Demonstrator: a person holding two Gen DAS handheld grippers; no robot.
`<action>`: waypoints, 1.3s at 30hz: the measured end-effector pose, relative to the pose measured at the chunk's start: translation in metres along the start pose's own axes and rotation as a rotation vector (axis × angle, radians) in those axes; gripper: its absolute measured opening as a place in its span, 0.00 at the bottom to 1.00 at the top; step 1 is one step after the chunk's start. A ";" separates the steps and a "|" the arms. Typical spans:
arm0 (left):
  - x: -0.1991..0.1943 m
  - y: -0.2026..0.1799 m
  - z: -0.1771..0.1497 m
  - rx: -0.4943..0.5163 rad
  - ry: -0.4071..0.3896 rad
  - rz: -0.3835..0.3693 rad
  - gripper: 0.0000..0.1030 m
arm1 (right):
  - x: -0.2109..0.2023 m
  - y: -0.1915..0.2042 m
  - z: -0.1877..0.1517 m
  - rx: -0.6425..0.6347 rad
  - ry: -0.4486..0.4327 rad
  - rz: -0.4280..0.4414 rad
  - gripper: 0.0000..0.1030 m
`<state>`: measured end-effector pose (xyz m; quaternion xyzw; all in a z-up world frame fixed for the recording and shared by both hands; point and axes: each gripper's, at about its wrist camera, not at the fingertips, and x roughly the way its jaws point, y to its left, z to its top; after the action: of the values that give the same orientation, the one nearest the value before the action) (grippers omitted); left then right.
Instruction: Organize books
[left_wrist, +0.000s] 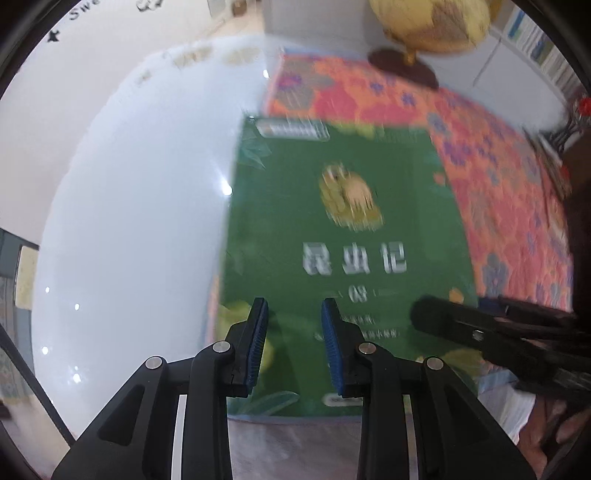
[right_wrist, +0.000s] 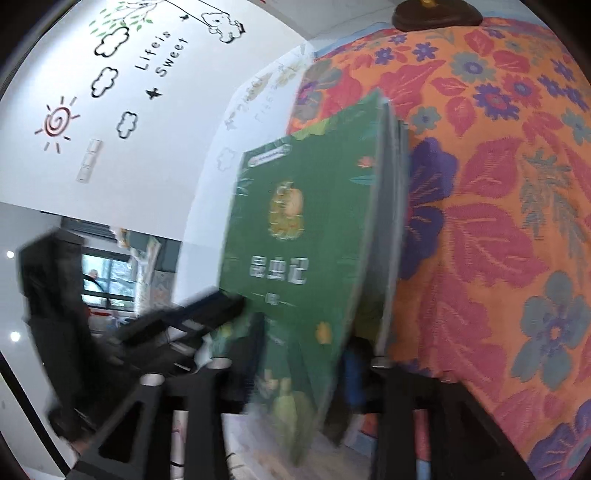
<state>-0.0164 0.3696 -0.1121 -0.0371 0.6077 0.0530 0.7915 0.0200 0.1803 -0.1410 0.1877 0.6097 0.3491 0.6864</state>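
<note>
A green book (left_wrist: 332, 229) with white Chinese title and a yellow insect picture lies ahead of my left gripper (left_wrist: 293, 345), whose blue-padded jaws stand open and empty just above its near edge. My right gripper (right_wrist: 295, 373) is shut on the green book (right_wrist: 303, 236), which sits on edge between its fingers, with other thin books behind it. The right gripper also shows in the left wrist view (left_wrist: 480, 328), reaching in from the right onto the book's lower right part. The left gripper shows at the left of the right wrist view (right_wrist: 192, 317).
An orange floral cloth (right_wrist: 498, 221) covers the surface; it also shows in the left wrist view (left_wrist: 498, 184). A yellow globe on a dark base (left_wrist: 424, 33) stands at the back. A glossy white tabletop (left_wrist: 140, 221) lies left. A decorated white wall (right_wrist: 129, 74) is behind.
</note>
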 end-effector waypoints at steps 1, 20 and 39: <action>-0.001 -0.003 -0.002 0.004 -0.014 0.020 0.26 | 0.001 0.004 0.000 -0.007 0.000 -0.003 0.52; 0.003 -0.074 0.022 -0.150 0.107 -0.041 0.38 | -0.141 -0.117 0.020 0.106 -0.093 -0.197 0.53; 0.034 -0.457 0.135 0.278 0.022 -0.211 0.49 | -0.415 -0.366 0.069 0.179 -0.356 -0.561 0.53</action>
<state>0.1810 -0.0656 -0.1127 0.0085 0.6104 -0.1153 0.7836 0.1729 -0.3534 -0.0853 0.1302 0.5362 0.0538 0.8323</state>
